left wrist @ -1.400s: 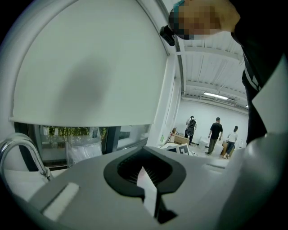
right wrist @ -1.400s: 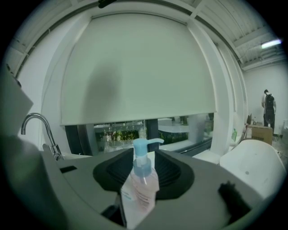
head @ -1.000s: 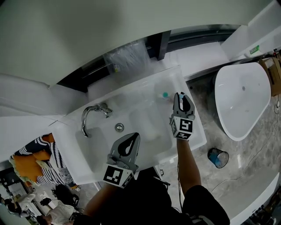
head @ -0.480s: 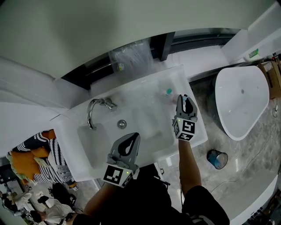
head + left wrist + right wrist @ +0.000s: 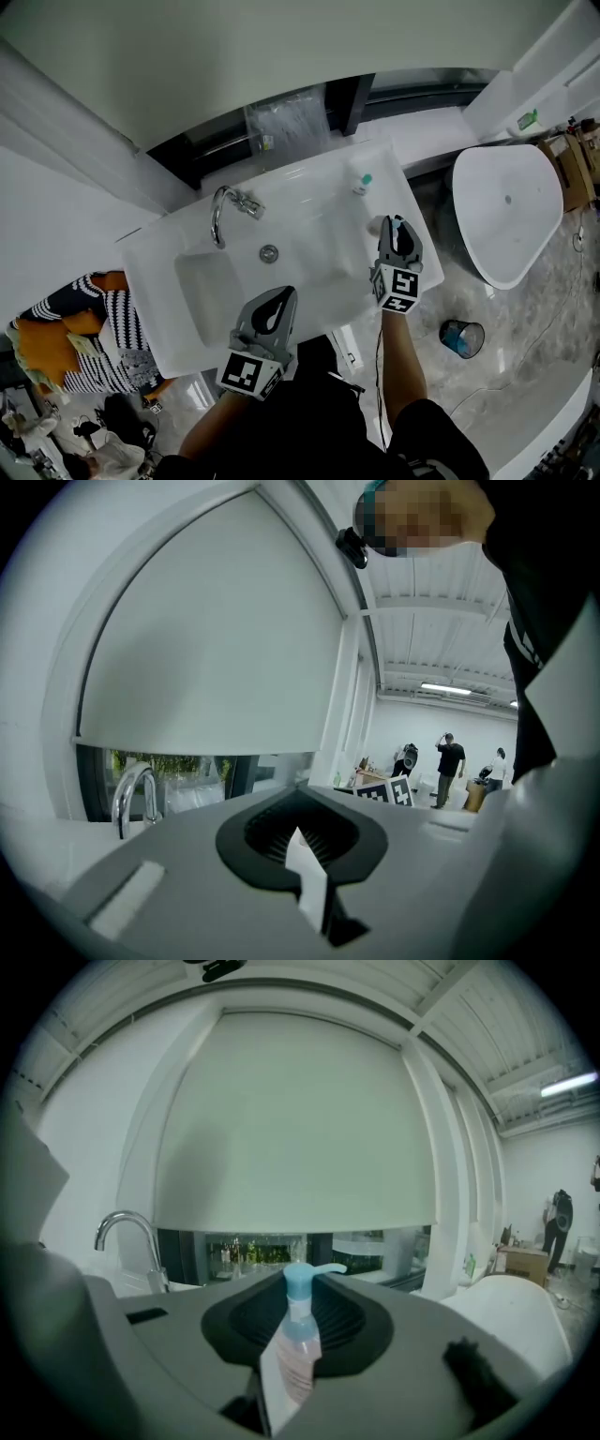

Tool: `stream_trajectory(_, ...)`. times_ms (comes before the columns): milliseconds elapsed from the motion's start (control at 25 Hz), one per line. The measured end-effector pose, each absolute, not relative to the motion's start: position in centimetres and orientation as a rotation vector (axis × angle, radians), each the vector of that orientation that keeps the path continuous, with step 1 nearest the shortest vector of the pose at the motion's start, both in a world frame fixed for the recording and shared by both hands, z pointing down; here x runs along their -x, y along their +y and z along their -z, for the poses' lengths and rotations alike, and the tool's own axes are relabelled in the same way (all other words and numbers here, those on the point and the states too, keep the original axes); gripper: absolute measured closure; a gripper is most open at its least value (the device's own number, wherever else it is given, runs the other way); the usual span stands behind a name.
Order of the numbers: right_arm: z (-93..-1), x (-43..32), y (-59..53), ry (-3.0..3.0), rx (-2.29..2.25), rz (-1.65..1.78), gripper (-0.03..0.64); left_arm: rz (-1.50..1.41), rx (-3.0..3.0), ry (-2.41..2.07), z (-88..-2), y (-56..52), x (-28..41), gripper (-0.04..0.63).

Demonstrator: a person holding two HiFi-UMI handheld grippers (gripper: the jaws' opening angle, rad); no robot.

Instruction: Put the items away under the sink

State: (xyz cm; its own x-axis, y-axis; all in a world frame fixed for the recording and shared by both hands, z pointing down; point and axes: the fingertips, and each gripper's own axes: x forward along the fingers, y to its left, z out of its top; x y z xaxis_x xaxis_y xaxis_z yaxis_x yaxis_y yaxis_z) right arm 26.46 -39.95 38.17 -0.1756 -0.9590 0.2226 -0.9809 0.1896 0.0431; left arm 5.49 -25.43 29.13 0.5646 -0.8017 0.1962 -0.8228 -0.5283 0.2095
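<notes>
Drawn back to the glossy white sink's [image 5: 155,309] front edge, right gripper [image 5: 399,225] clamps a clear, blue-pumped bottle [image 5: 298,1340], base hidden; left gripper [image 5: 287,294] closed, empty.

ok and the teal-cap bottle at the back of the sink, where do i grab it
Grip the bottle by its white body below the cap, coming across the sink from the front: it seems to stand upright at the back right corner, cap up.
</notes>
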Motion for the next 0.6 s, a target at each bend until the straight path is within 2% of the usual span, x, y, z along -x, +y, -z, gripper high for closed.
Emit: stream_trajectory(600,-33.9,-18.7,-22.9,-2.339,-1.8,-0.11,0.528,0.037,-2.557,-1.413,-26.6,-10.3,1.8,0.586)
